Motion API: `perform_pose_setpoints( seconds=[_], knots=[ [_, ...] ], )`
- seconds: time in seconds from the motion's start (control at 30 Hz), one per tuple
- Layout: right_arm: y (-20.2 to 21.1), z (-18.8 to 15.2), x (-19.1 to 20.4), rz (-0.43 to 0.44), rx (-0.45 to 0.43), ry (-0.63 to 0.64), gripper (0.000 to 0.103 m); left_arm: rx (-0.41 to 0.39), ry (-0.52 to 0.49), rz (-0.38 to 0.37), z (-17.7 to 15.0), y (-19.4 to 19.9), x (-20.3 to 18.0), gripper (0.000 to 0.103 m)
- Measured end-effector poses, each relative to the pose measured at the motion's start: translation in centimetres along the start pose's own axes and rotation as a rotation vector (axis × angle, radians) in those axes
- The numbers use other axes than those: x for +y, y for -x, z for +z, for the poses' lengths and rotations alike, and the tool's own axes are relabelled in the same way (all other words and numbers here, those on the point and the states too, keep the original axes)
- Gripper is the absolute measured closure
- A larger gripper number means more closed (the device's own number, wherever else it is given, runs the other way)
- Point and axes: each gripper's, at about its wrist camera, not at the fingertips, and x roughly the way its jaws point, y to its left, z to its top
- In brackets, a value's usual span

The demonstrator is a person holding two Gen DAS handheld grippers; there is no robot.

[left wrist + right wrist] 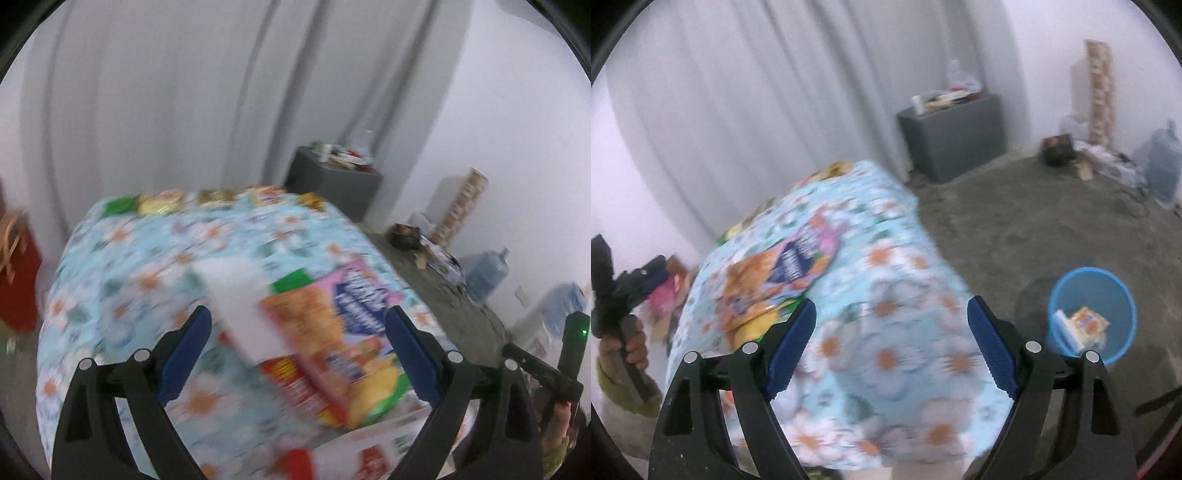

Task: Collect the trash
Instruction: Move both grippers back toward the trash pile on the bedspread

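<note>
Here both grippers hang over the surface [122, 258] with its flowered cloth, jaws of the left gripper [299, 328] and right gripper [892, 325] spread wide and empty. Snack wrappers [332, 332] lie on the cloth; the blue bin [1126, 295] on the floor holds a few pieces.

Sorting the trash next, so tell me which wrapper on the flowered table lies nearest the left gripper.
The big pink-and-orange snack packet, lying between the open left gripper fingers; the green and yellow wrappers sit along the table's far edge.
</note>
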Motion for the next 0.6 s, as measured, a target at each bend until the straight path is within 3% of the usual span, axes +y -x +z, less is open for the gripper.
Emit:
perform_pose_setpoints(
  seconds=[0.27,0.4,0.6],
  knots=[
    [-3.3,0.8,4.6,0.071,0.089,0.036,0.023,0.035,0.157,0.048,-3.4,-0.8,6.5,0.01],
    [-4.9,1.5,5.1,0.107,0.126,0.005,0.023,0.059,0.21,-0.015,-3.6,-2.3,7.9,0.013],
    [-8.4,2.3,4.1,0.206,0.221,-0.146,0.025,0.113,0.267,-0.099,-1.5,-5.6,8.9,0.027]
  ],
)
